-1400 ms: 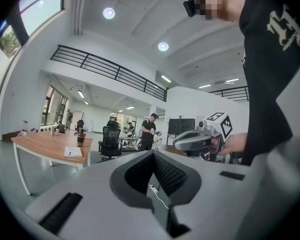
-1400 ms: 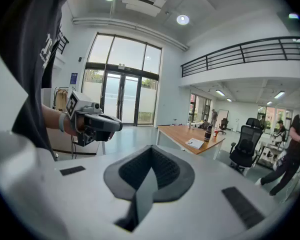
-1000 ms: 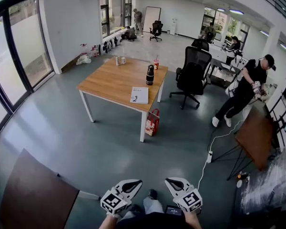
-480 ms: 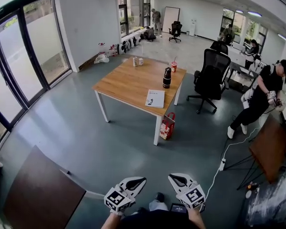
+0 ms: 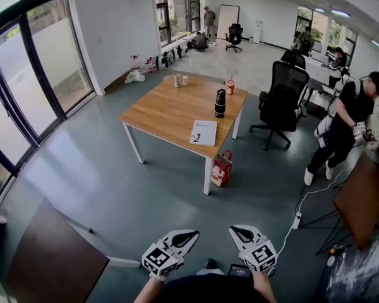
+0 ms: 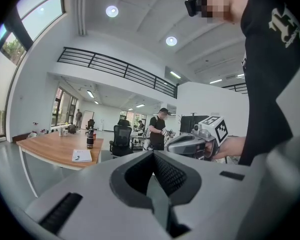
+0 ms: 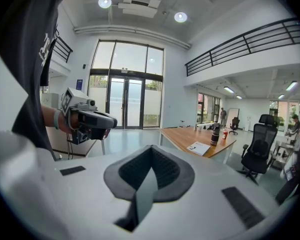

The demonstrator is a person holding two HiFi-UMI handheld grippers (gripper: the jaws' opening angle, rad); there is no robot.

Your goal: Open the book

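The left gripper (image 5: 188, 235) is shut tight, holding nothing. Far ahead, the book (image 5: 203, 132) lies closed at the near right corner of the table (image 5: 164, 109). The right gripper (image 5: 237, 231) is shut and empty too. I think the step now is getting to the table, and coming close comes next.

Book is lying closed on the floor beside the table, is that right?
Not quite. The book is lying closed on the table, near its front corner, not on the floor. The head view shows it.
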